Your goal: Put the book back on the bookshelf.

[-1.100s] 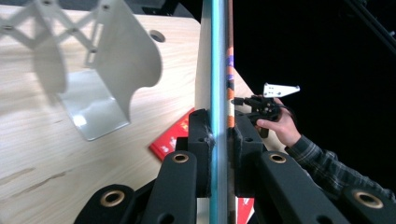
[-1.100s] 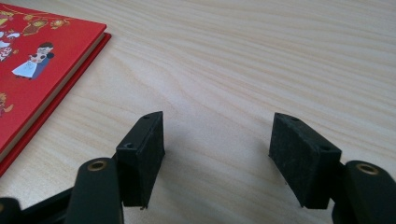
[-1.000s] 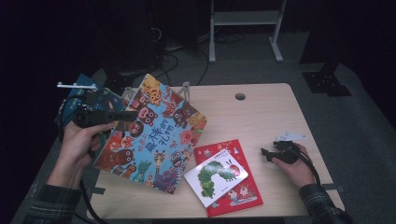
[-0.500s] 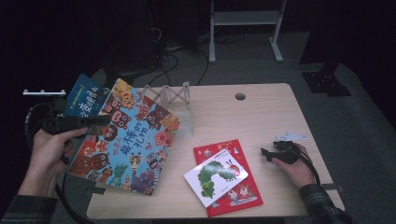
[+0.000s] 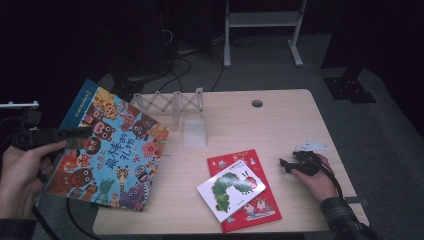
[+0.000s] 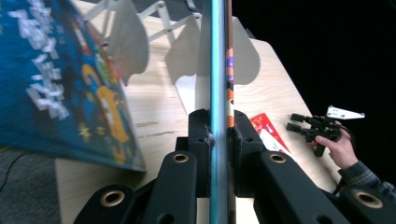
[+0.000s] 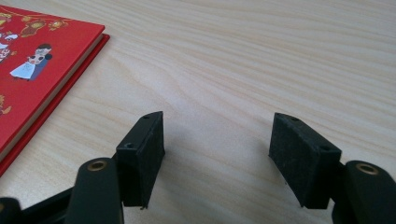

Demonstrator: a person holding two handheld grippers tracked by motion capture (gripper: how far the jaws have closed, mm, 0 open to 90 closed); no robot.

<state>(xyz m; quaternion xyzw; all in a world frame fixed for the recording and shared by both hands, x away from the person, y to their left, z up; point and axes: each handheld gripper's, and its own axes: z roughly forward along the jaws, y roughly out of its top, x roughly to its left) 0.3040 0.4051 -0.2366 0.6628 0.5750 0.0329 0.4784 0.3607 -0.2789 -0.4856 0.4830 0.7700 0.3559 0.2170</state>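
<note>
A large picture book (image 5: 115, 155) with cartoon animals on its cover hangs tilted over the table's left edge. My left gripper (image 5: 75, 132) is shut on its upper left edge. In the left gripper view the jaws clamp the thin book edge (image 6: 219, 70), seen end-on. A blue book (image 5: 82, 97) peeks out behind it and shows as a blue cover (image 6: 70, 93); I cannot tell whether it is gripped too. My right gripper (image 5: 284, 165) rests on the table at the right, open, with bare wood between its pads (image 7: 217, 154).
A red book (image 5: 250, 200) lies near the front edge with a white caterpillar book (image 5: 230, 187) on top; its corner (image 7: 37, 70) lies left of the right jaws. A white folding rack (image 5: 175, 105) stands at the back of the wooden table (image 5: 280, 125).
My left gripper has carried the animal book leftward, from over the table to past its left edge; the blue book went with it. The right gripper has stayed still.
</note>
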